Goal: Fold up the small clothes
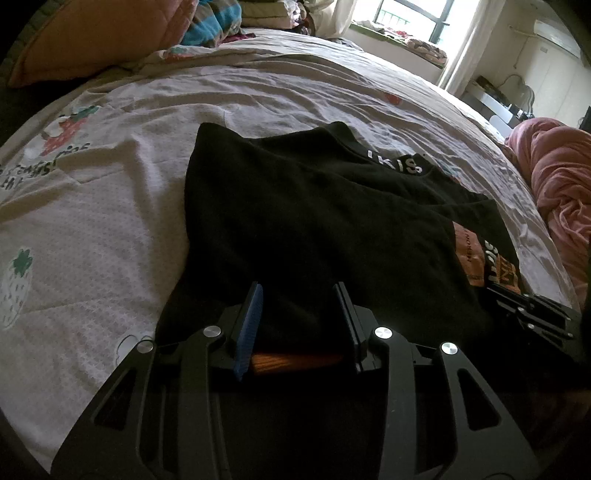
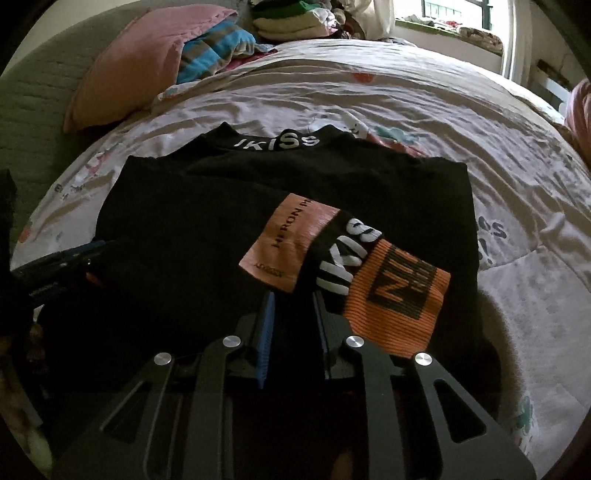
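Observation:
A black sweater [image 1: 314, 206] with white "IKISS" lettering on its collar lies on the bed, sleeves folded inward; it also shows in the right wrist view [image 2: 207, 229]. A pink patch [image 2: 291, 243] and an orange ribbed cuff [image 2: 399, 299] lie on top. My left gripper [image 1: 299, 295] sits at the near hem, jaws a hand-width apart with black cloth between them. My right gripper [image 2: 293, 299] is at the hem near the cuff, jaws close around a fold of black cloth. The right gripper also shows in the left wrist view [image 1: 532, 314].
A white quilt with strawberry print [image 1: 110, 184] covers the bed. A pink pillow [image 2: 140, 66] and a striped blanket [image 2: 214, 48] lie at the head. Folded clothes [image 2: 291, 18] are stacked behind. A pink blanket [image 1: 561, 192] lies to the right.

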### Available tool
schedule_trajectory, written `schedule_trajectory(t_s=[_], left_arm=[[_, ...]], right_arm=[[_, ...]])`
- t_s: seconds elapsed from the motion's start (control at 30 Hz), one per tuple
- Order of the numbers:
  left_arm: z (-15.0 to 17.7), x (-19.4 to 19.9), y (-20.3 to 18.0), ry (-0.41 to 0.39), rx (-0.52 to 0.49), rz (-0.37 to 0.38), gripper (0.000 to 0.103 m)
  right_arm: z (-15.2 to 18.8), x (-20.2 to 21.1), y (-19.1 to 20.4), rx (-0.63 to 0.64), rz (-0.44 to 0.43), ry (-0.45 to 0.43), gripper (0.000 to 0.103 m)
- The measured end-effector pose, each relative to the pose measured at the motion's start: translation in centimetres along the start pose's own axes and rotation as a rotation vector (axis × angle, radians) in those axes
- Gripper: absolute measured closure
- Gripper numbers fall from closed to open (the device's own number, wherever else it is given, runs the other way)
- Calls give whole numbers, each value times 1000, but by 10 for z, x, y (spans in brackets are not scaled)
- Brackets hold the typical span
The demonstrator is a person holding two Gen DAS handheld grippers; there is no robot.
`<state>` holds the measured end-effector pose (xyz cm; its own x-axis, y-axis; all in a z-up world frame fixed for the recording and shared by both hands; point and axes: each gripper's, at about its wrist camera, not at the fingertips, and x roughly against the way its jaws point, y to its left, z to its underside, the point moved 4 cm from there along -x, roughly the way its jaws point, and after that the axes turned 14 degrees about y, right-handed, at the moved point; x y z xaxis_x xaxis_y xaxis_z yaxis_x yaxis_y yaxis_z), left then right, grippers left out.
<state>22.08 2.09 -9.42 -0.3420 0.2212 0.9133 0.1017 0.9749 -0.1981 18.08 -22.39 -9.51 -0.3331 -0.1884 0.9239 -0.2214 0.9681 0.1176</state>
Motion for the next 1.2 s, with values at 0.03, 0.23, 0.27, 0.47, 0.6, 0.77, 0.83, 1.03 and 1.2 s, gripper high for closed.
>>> schedule_trajectory(t_s=[0.03, 0.23, 0.27, 0.47, 0.6, 0.77, 0.83, 1.03, 1.2], left_arm=[[0, 0, 0, -1, 1, 0, 71], [0, 0, 0, -5, -5, -3, 71], [0, 1, 0, -6, -6, -4, 71], [3, 9, -2, -21, -3, 8, 67], [7, 15, -5, -31, -11, 8, 64], [11, 22, -7, -42, -16, 7, 59], [12, 24, -7, -44, -18, 9, 50], [15, 31, -8, -57, -13, 1, 46], [17, 37, -7, -73, -16, -22, 29]], right_arm=[[0, 2, 1, -3, 1, -6, 82], [3, 14, 4, -8, 0, -45, 76], [4, 17, 4, -11, -1, -50, 75], [7, 27, 4, -19, -8, -77, 65], [11, 31, 5, -20, -13, -81, 57], [13, 37, 4, -24, -20, -92, 49], [13, 40, 3, -26, -21, -101, 47], [14, 46, 4, -24, -23, -118, 39], [15, 54, 3, -33, -47, -142, 21]])
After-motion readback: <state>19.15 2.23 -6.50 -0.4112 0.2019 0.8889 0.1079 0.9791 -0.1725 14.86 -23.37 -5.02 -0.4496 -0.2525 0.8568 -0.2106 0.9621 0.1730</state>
